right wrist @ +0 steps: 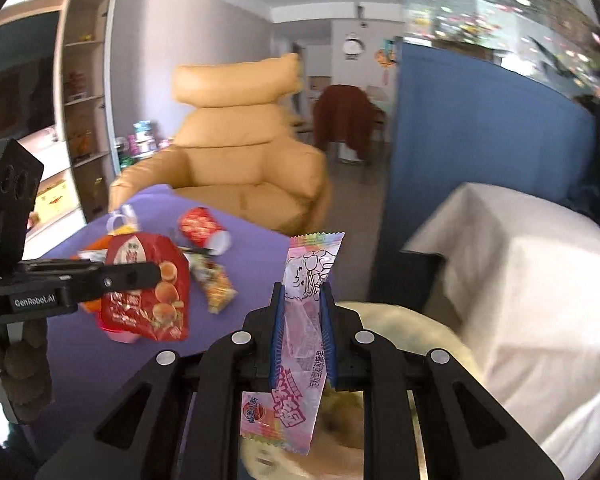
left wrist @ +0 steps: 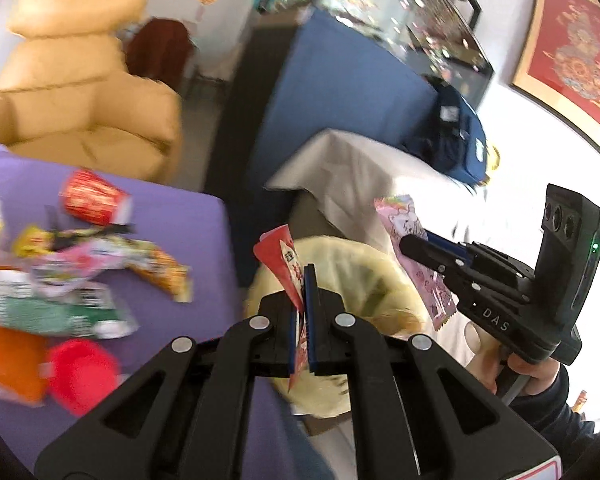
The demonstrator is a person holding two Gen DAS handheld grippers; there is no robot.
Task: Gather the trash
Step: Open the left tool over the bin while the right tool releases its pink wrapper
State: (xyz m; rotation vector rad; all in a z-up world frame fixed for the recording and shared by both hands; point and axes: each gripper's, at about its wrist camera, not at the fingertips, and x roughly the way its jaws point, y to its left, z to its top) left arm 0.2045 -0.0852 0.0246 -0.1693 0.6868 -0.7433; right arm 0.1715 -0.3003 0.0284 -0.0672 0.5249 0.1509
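Observation:
My left gripper is shut on a red snack bag, held edge-on above the near rim of a bin lined with a yellowish bag. In the right wrist view the same left gripper pinches that red bag, which is printed with burgers, over the purple table. My right gripper is shut on a pink sweet wrapper that stands up between its blue pads above the bin. Seen from the left, the right gripper carries the pink wrapper over the bin's far side.
A purple table at the left holds a tipped red cup, several wrappers, a red lid. A yellow armchair stands behind it. A blue partition and a white-draped table flank the bin.

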